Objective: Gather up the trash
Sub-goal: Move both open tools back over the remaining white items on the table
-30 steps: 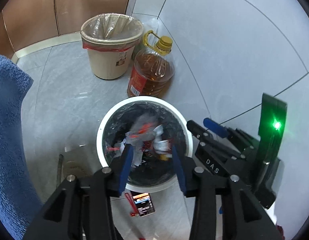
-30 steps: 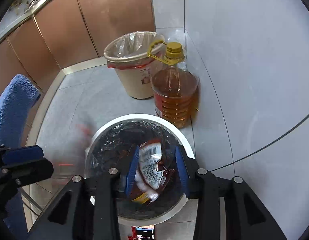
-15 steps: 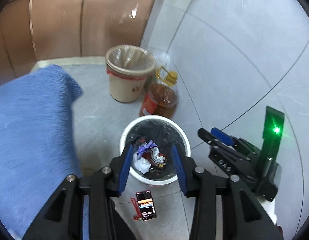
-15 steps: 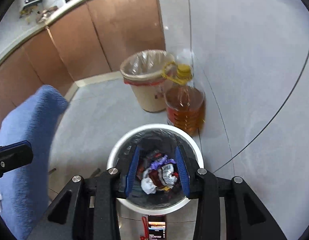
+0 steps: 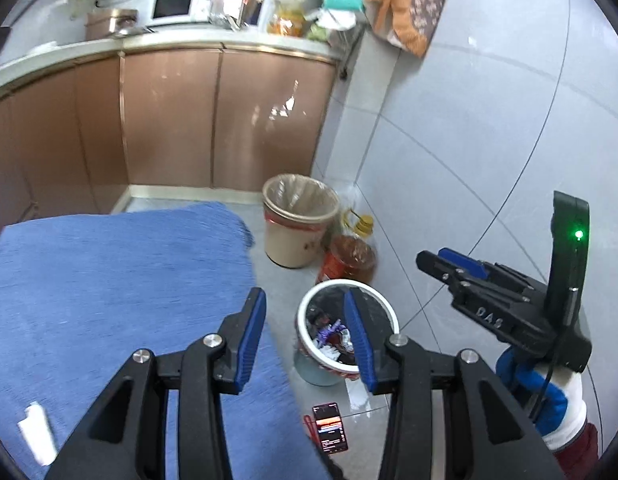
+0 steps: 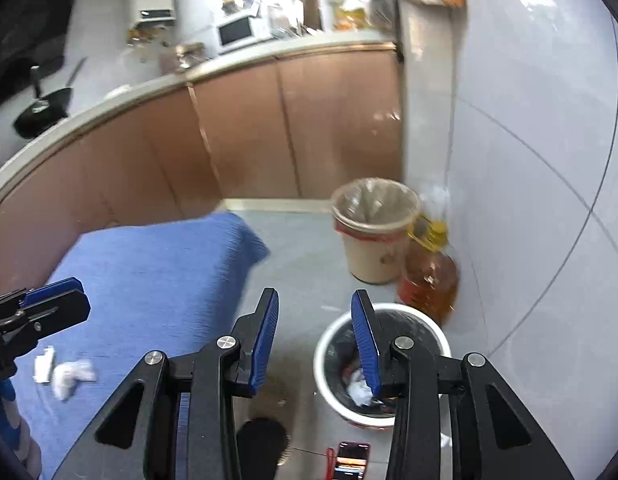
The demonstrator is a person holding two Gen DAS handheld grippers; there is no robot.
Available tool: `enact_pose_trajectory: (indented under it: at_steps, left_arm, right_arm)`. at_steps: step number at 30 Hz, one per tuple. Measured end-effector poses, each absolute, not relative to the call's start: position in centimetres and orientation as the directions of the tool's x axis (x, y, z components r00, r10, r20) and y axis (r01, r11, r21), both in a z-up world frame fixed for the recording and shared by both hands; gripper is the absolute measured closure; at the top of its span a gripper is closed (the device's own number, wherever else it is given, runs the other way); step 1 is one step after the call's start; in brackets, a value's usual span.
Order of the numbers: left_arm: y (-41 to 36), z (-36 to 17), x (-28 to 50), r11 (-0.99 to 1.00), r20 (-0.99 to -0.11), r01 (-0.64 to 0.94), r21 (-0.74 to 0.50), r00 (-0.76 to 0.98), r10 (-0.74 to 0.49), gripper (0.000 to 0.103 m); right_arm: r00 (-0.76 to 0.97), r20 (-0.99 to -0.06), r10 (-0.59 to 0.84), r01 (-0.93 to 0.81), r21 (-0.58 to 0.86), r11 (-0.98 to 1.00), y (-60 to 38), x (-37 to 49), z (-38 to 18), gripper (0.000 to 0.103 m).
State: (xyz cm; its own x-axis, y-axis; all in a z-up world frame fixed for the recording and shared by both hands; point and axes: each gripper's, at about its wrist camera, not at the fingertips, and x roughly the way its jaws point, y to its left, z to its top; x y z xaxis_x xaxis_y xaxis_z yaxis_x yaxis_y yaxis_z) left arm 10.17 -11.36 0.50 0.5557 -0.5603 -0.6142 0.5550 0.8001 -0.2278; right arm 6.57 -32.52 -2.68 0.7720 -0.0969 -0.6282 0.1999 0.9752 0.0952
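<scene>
A white bin with a black liner (image 5: 309,312) (image 6: 329,348) stands on the floor and holds several crumpled wrappers (image 5: 329,334) (image 6: 359,392). A blue-cloth table (image 5: 109,280) (image 6: 157,272) carries a white paper scrap (image 5: 37,434) (image 6: 43,364) and a crumpled white tissue (image 6: 71,374). My left gripper (image 5: 305,324) is open and empty, high above the table edge and bin; it also shows in the right wrist view (image 6: 53,300). My right gripper (image 6: 315,328) is open and empty above the floor beside the bin; it also shows in the left wrist view (image 5: 449,266).
A beige bin with a clear liner (image 5: 299,220) (image 6: 375,228) and an oil bottle (image 5: 351,254) (image 6: 429,276) stand by the tiled wall. A phone (image 5: 331,426) (image 6: 351,460) lies on the floor. Brown cabinets (image 5: 189,120) and a cluttered counter are behind.
Both grippers have risen and pulled back from over the white bin, staying open. The blue table and the kitchen counter have come into view.
</scene>
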Motion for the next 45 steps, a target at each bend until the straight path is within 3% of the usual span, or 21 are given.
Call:
enact_pose_trajectory:
  at_steps: [10, 20, 25, 45]
  left_arm:
    - [0.4, 2.9, 6.8, 0.893, -0.578, 0.400, -0.204, 0.687, -0.440, 0.064]
    - [9.0, 2.2, 4.1, 0.939, -0.585, 0.260, -0.224, 0.735, -0.343, 0.063]
    - [11.5, 1.4, 3.2, 0.947, -0.582, 0.210, -0.243, 0.749, -0.316, 0.055]
    - [15.9, -2.1, 3.5, 0.960, -0.624, 0.111, -0.258, 0.739, -0.253, 0.054]
  right_arm:
    - [0.829, -0.559, 0.020, 0.045, 0.102, 0.994, -24.9, 3.7, 2.2, 0.065]
    - [0.829, -0.545, 0.121, -0.070, 0.115, 0.991, -19.8, 2.7, 2.7, 0.064]
    - [0.813, -0.562, 0.154, -0.110, 0.112, 0.988, -17.9, 2.7, 2.0, 0.064]
    - [0.748, -0.616, 0.246, -0.199, 0.146, 0.969, -14.4, 3.8, -0.7, 0.061]
